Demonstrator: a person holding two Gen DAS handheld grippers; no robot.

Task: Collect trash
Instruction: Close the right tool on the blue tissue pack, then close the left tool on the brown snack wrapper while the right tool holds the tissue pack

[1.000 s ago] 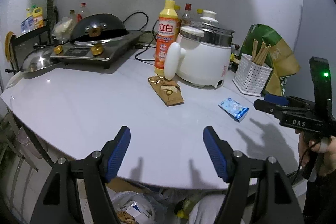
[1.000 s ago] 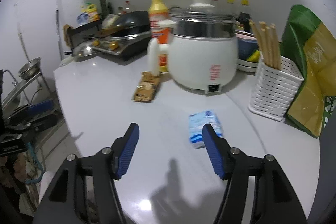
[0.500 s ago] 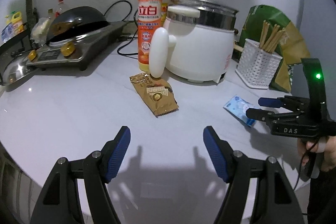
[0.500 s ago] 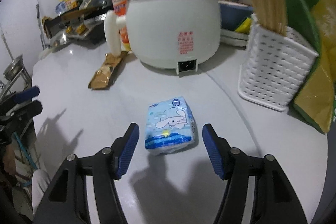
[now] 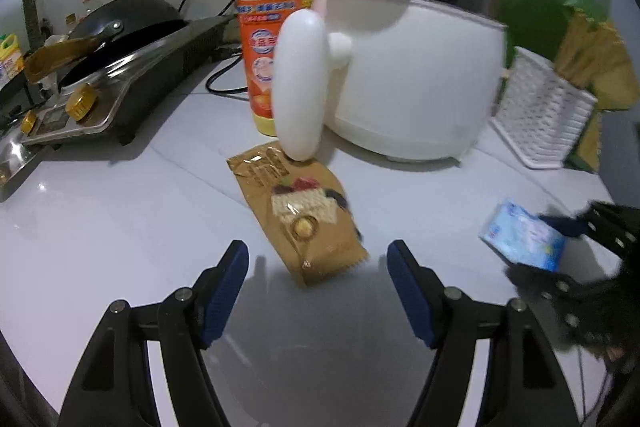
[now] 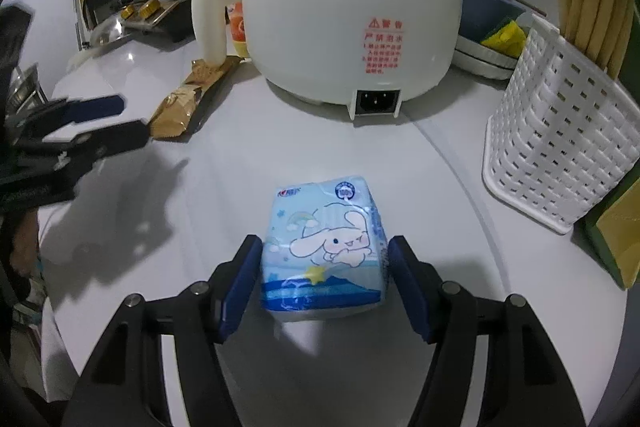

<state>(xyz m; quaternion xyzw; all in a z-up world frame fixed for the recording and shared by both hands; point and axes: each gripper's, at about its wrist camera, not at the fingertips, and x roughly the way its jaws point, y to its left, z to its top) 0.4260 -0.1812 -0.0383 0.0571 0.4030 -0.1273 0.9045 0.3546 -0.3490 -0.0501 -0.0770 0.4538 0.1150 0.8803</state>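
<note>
Blue-padded fingers [image 6: 236, 291] of the right gripper [image 6: 324, 289] are seen closing around a small pale-blue plastic tissue pack printed with a white cartoon dog [image 6: 326, 251], which lies on the glossy white countertop [image 6: 440, 187] between them; whether the pads already press on it cannot be told. Fingers of the left gripper [image 5: 316, 293] are held wide apart above the counter with nothing between them, and a crumpled golden-brown foil snack wrapper [image 5: 298, 213] is found just past their tips at twelve o'clock. A white electric cooking pot with a glass lid [image 5: 404, 67] is set behind the wrapper at one o'clock, and a tall orange detergent bottle [image 5: 266, 15] beside it at eleven o'clock.
</note>
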